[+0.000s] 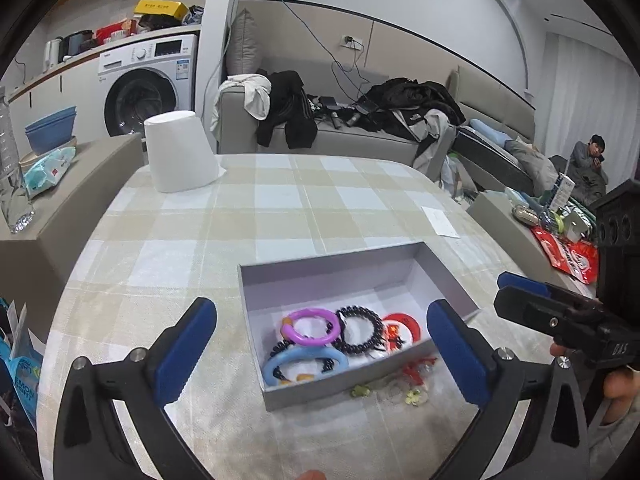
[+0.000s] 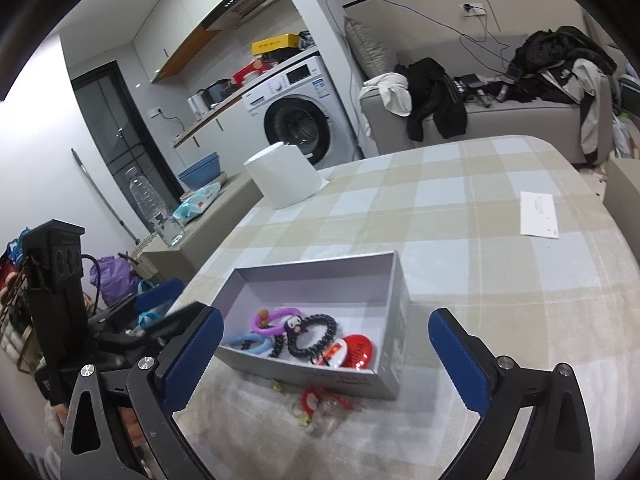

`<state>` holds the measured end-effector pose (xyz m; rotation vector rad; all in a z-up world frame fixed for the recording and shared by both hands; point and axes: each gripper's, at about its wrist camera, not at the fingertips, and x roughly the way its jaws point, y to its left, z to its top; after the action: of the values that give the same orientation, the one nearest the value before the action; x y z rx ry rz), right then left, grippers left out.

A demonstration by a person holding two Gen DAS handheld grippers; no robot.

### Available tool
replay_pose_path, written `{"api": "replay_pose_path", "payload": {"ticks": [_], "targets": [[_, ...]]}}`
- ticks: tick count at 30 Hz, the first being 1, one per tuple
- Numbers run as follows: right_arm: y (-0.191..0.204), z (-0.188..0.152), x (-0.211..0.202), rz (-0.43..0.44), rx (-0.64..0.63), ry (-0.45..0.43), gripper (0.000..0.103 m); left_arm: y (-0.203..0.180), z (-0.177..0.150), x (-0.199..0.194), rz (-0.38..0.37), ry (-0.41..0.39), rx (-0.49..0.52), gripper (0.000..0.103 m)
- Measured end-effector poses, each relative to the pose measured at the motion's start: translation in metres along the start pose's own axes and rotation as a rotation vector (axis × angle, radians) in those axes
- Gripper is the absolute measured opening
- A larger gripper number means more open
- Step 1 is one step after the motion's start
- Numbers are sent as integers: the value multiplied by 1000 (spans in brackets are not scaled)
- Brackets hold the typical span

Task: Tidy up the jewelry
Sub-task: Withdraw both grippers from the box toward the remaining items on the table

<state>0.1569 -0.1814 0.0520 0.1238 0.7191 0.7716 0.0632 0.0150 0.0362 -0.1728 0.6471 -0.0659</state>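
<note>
A grey open box (image 1: 448,276) (image 2: 394,280) sits on the checked tablecloth. Inside lie a purple ring (image 1: 310,326) (image 2: 276,322), a light blue ring (image 1: 304,362) (image 2: 248,342), a black coiled band (image 1: 358,330) (image 2: 316,334) and a red bangle (image 1: 404,326) (image 2: 358,352). Small red, clear and green trinkets (image 1: 404,382) (image 2: 320,408) lie on the cloth just in front of the box. My left gripper (image 1: 320,352) is open and empty, near the box. My right gripper (image 2: 324,360) is open and empty; it also shows in the left wrist view (image 1: 520,292).
An upturned white container (image 1: 180,156) (image 2: 286,178) stands at the table's far left. A white paper slip (image 1: 440,220) (image 2: 538,214) lies at the far right. A side bench with a plastic bottle (image 1: 10,168) is to the left, a cluttered sofa (image 1: 340,136) behind.
</note>
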Motion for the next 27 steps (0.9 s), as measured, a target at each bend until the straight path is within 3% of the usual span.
{"api": "replay_pose_path", "payload": {"ticks": [6, 12, 14, 19, 22, 27], "targets": [[-9, -29, -8, -9, -25, 68, 103, -11, -31, -11, -5, 5, 61, 102], [-15, -46, 9, -35, -1, 166, 102, -16, -45, 1, 44, 54, 88, 102], [-10, -48, 12, -39, -27, 177, 96, -16, -46, 3, 54, 69, 85, 102], [1, -56, 25, -50, -91, 230, 59, -13, -46, 4, 55, 72, 67, 102], [8, -59, 31, -78, -126, 244, 47, -11, -48, 3, 43, 80, 61, 102], [15, -59, 37, -104, -150, 249, 41, -12, -53, 4, 26, 80, 73, 102]]}}
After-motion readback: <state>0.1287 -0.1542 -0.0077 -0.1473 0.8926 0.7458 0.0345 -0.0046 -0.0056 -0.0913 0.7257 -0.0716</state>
